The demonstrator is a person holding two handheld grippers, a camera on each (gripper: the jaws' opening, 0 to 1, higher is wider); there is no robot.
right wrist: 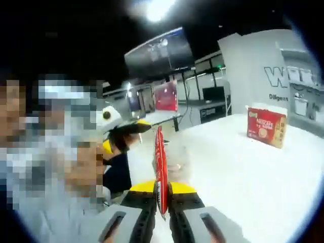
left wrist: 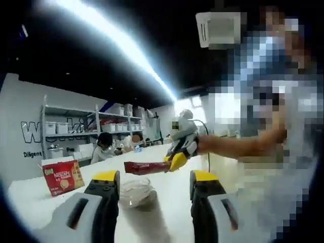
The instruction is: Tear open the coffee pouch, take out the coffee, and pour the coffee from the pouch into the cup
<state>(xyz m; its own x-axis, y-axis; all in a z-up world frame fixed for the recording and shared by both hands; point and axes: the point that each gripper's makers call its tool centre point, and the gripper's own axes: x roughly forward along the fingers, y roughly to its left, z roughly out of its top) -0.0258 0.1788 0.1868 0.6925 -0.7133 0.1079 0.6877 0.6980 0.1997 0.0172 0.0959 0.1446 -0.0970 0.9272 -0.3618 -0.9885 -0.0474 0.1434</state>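
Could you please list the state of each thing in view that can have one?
Coffee pouch: clamped in the right gripper, held above the table, edge-on.
Right gripper: shut on the coffee pouch.
Left gripper: open, holding nothing.
Cup: upright on the table, between the left gripper's jaws.
Coffee box: standing upright on the table.

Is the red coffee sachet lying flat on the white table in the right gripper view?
No, the red coffee sachet stands on edge, clamped in the right claw above the white table.
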